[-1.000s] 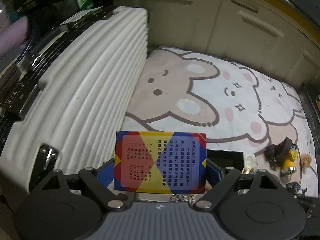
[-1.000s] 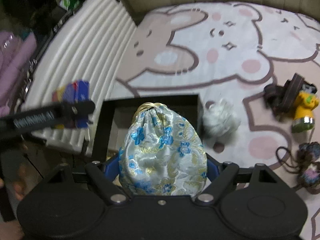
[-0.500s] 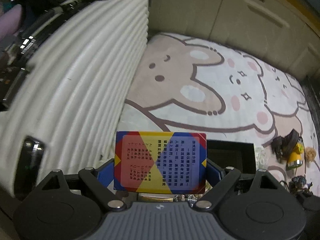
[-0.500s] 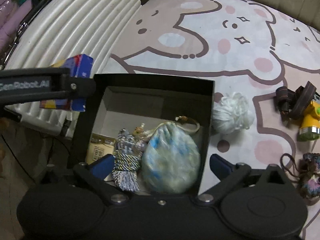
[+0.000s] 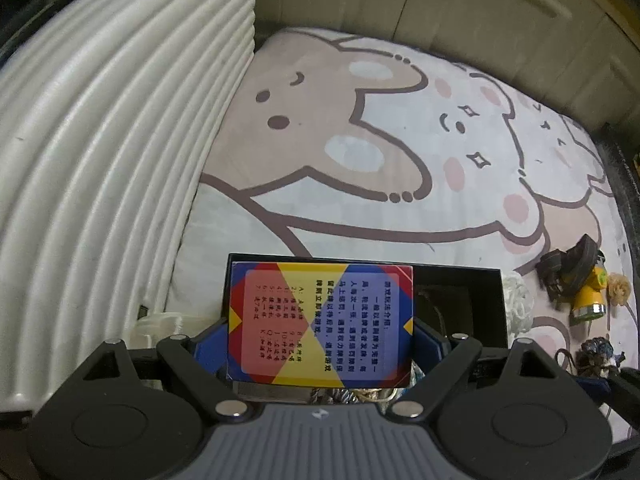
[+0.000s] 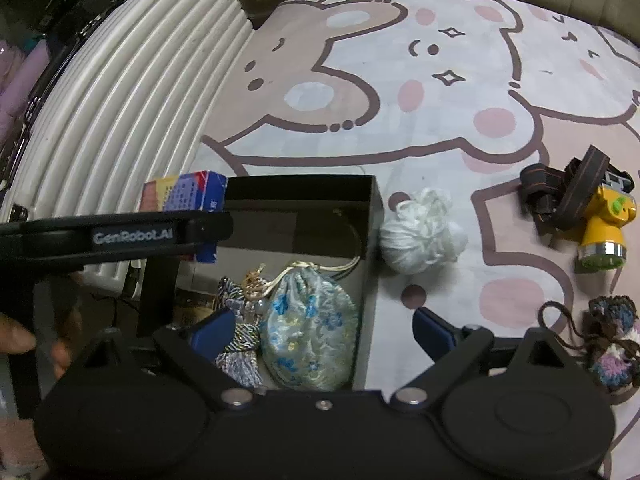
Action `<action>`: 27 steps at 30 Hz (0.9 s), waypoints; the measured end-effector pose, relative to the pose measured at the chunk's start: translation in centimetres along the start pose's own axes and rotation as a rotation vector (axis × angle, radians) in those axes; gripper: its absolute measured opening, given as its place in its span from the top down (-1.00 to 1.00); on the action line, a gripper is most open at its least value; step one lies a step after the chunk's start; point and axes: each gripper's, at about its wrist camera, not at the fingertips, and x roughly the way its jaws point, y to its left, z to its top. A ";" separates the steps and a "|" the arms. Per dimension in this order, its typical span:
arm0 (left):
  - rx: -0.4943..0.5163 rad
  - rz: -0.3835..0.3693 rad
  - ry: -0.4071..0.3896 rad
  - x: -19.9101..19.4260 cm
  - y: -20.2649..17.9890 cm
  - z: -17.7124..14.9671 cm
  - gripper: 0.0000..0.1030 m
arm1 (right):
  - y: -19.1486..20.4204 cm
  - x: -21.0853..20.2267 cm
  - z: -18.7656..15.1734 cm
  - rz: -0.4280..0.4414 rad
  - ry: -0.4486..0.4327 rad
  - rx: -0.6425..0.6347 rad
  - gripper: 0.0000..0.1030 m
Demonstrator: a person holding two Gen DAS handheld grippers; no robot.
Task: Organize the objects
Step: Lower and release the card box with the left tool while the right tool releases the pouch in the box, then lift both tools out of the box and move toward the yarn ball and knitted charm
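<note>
My left gripper [image 5: 320, 334] is shut on a colourful card box [image 5: 320, 322] and holds it over the left end of the black box [image 5: 460, 276]; the card box [image 6: 182, 194] and the left gripper [image 6: 208, 236] also show in the right wrist view. My right gripper [image 6: 324, 330] is open and empty above the black box [image 6: 372, 216]. A floral drawstring pouch [image 6: 310, 332] and tasselled cords [image 6: 236, 344] lie inside it.
A white yarn ball [image 6: 420, 236] lies just right of the box. A yellow headlamp with straps [image 6: 592, 216] and a crocheted piece [image 6: 612, 344] lie at the right on the bunny rug [image 6: 400, 80]. A ribbed white suitcase [image 5: 100, 140] stands to the left.
My right gripper opened and let the floral pouch drop into the black box, then drew back. My left gripper carried the card box over the box's left end.
</note>
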 end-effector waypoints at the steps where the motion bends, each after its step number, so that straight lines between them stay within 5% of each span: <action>1: -0.001 0.007 0.001 0.3 -0.1 0.1 -0.73 | -0.1 0.1 0.0 0.002 0.002 -0.002 -0.86; 4: 0.014 0.034 -0.006 0.9 -0.6 0.3 -0.75 | -0.3 0.2 0.1 0.007 0.006 -0.008 -0.86; 7: 0.039 0.073 -0.025 0.7 -1.0 0.4 -0.98 | -0.5 0.3 0.2 0.009 0.006 -0.014 -0.86; 19: 0.042 0.110 -0.020 -0.1 -0.5 0.0 -0.99 | -0.8 -0.4 0.5 0.035 -0.040 -0.018 -0.86; 27: 0.038 0.132 -0.048 -1.9 -0.3 -0.5 -0.99 | -2.0 -2.5 1.3 0.040 -0.148 0.018 -0.87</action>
